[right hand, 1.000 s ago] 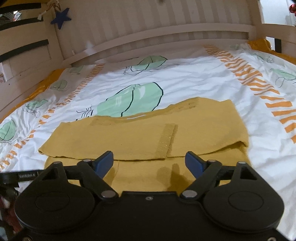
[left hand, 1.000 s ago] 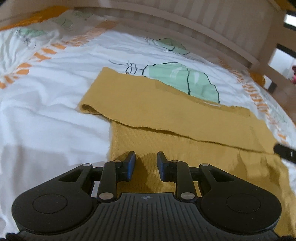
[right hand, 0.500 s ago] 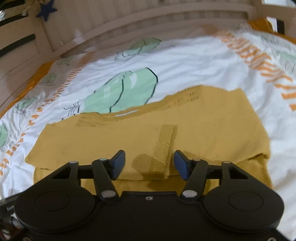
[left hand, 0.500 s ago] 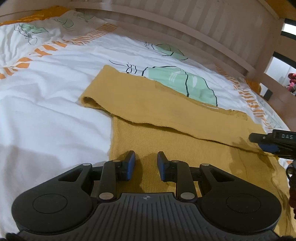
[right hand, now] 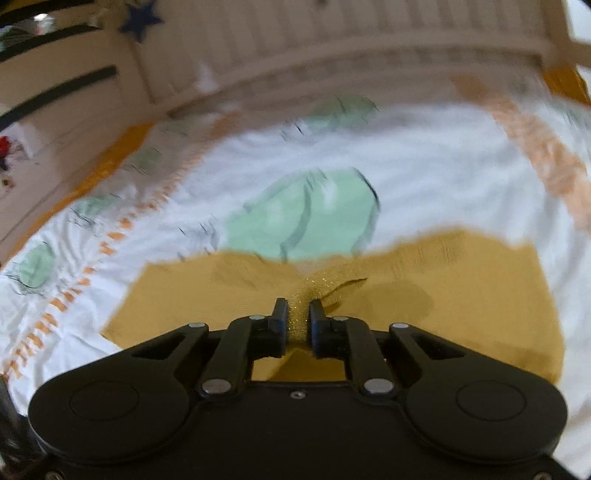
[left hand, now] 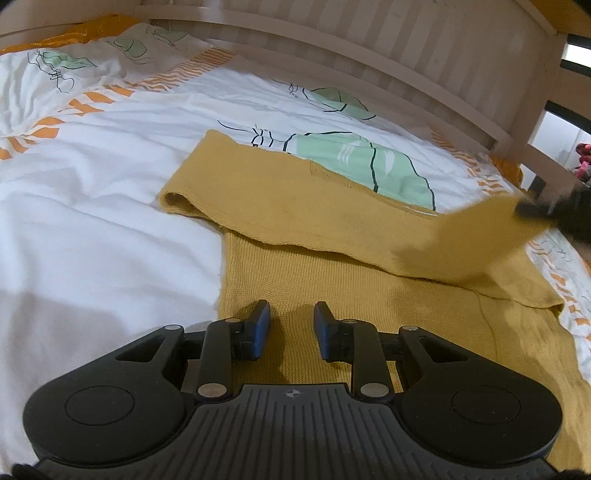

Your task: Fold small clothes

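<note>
A mustard-yellow knitted garment (left hand: 332, 229) lies on the bed with a sleeve folded across its body. My left gripper (left hand: 291, 325) hovers low over the garment's near part. Its blue pads (left hand: 260, 328) stand a little apart, with only flat fabric showing beneath the gap. My right gripper (right hand: 295, 308) is closing its jaws on the sleeve's glittery cuff (right hand: 297, 325), which is pinched between the fingers. In the left wrist view the sleeve end (left hand: 480, 229) rises off the garment (right hand: 461, 295) toward the blurred right gripper (left hand: 543, 210).
The white duvet (left hand: 92, 221) has green leaf prints and orange stripes. A slatted wooden bed rail (left hand: 369, 55) runs along the far side, with a post (left hand: 532, 122) at the right. A blue star (right hand: 140, 20) hangs on the rail.
My right gripper moved forward over the folded sleeve, its jaws closed from wide onto the cuff, and it rose, lifting the sleeve end. The left gripper stayed nearly still.
</note>
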The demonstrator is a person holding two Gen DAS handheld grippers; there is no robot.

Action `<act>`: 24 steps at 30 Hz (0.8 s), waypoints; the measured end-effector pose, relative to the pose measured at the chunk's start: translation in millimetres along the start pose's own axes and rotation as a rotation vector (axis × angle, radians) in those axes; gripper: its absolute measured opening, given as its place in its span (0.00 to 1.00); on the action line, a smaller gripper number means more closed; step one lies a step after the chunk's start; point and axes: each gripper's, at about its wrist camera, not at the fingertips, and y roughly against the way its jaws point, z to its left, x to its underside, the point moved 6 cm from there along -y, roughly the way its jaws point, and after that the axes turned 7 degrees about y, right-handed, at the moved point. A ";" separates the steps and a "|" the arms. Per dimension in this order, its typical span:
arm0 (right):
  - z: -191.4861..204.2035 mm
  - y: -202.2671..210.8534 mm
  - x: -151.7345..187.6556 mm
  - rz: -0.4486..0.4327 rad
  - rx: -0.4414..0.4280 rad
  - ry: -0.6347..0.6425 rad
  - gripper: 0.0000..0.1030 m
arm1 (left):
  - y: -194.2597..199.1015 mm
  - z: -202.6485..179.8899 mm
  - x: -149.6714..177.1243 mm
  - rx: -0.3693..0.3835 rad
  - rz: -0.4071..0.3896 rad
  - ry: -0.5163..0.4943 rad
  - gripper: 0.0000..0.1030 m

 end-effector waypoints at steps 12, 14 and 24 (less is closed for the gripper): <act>-68.0 28.4 -37.9 -0.053 0.180 0.015 0.17 | 0.2 0.0 0.3 -0.001 -0.005 0.001 0.25; -83.8 18.8 -25.1 -0.016 0.218 0.002 0.16 | 0.2 -0.2 0.4 0.001 -0.005 0.004 0.25; -128.5 -7.8 29.5 0.121 0.269 -0.094 0.11 | 0.4 -0.7 0.5 0.000 -0.007 0.006 0.25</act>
